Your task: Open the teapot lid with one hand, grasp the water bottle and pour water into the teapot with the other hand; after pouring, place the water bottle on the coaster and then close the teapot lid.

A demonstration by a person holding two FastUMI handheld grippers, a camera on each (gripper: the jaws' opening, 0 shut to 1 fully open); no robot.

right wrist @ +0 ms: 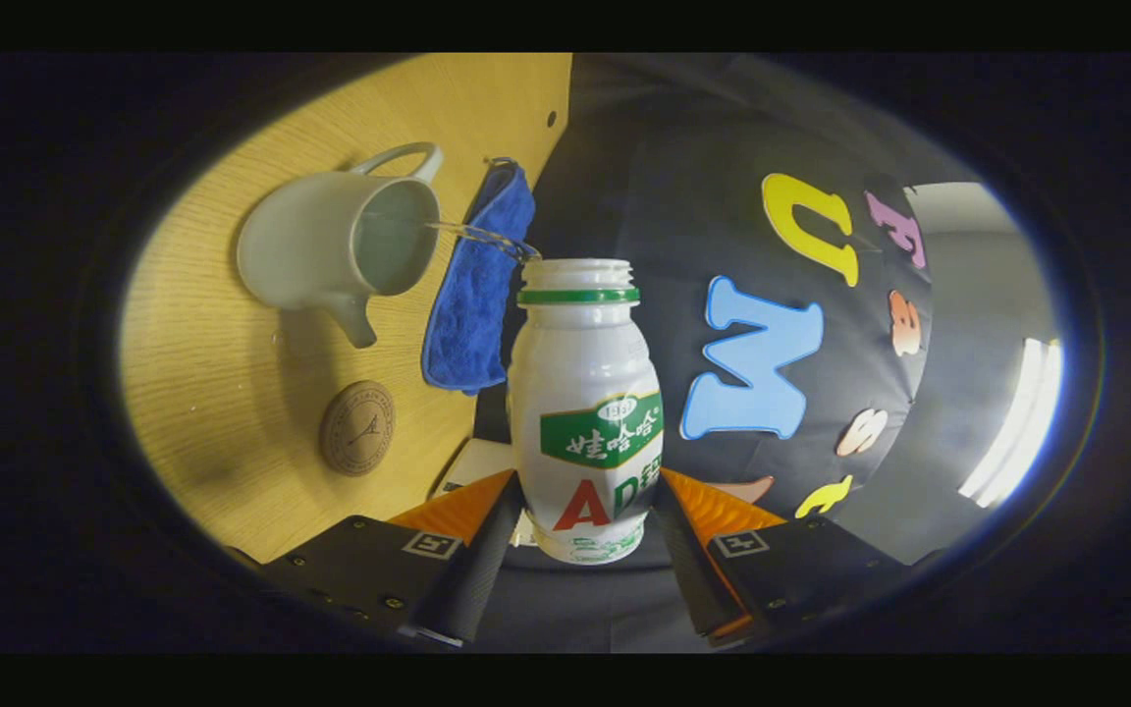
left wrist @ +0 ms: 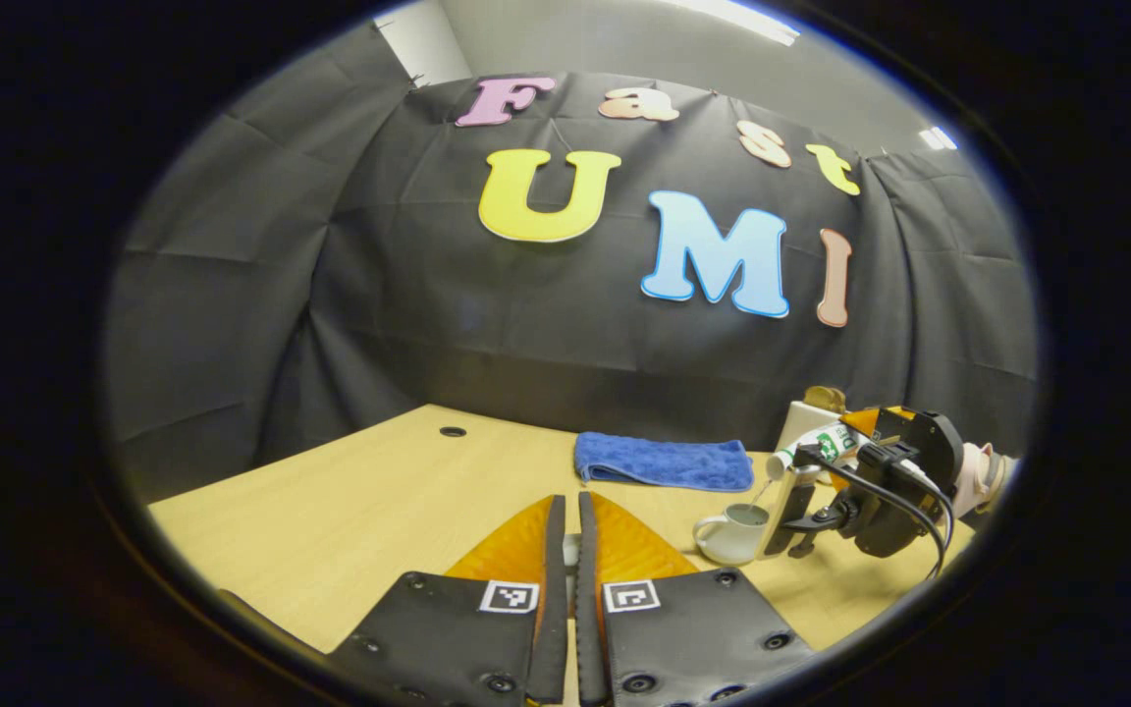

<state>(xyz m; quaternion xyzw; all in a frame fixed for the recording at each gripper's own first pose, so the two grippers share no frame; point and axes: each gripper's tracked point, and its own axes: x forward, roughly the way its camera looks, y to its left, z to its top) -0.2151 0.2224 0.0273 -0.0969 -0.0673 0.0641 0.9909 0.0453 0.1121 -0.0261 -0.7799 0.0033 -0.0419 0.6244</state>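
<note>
Right gripper view: right gripper clamped on water bottle, both fingers against its lower sides, cap off, bottle tipped toward teapot. Thin water stream runs from bottle mouth into open teapot on table. Coaster near teapot spout, apart. Blue cloth beyond.
Left gripper view: left gripper fingers nearly together; small pale thing between them, cannot tell what. Farther right, teapot under tilted bottle.

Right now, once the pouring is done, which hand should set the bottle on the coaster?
Right. Its tongs are shut on the bottle, tipped and streaming water into the teapot, with the coaster lying beside the pot. The left tongs sit nearly closed, farther back.
</note>
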